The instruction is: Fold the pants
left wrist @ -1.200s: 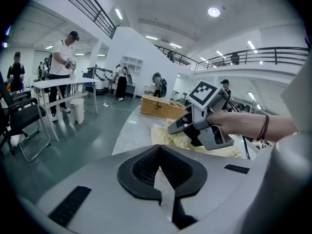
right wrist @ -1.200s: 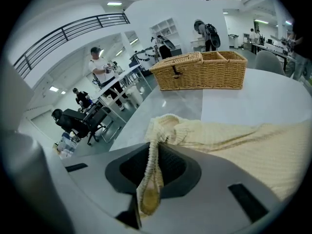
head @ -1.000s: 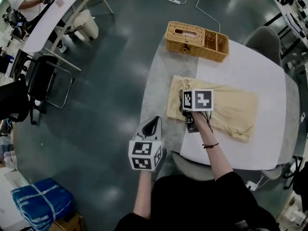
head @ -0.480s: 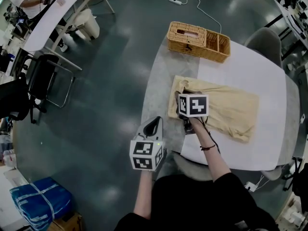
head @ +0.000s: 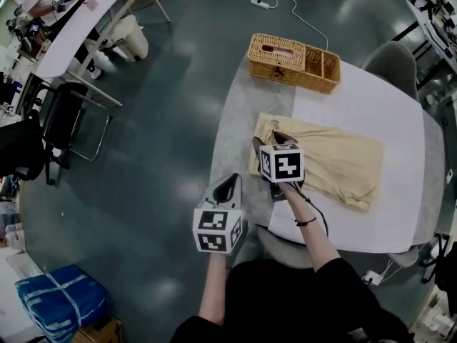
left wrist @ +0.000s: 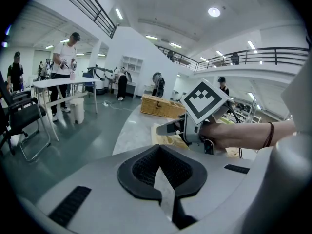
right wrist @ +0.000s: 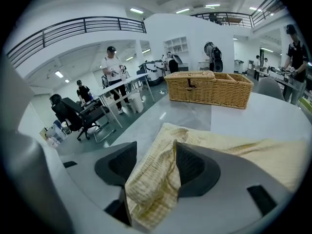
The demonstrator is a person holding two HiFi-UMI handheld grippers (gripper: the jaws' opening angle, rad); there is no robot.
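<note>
While beside table (head: 378,98), left gripper (head: 228,183) nose-down.

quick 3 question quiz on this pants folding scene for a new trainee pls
1. True or false: the wicker basket stands on the table, beyond the pants.
2. What is between the jaws of the right tool? A) a fold of the pants B) the basket's lid C) nothing
3. Fill in: the tool with its jaws together and empty is the ____ one.
Key: 1 true. 2 A; those jaws are opening, with the cloth between them. 3 left: the left tool, held off the table's edge.
</note>
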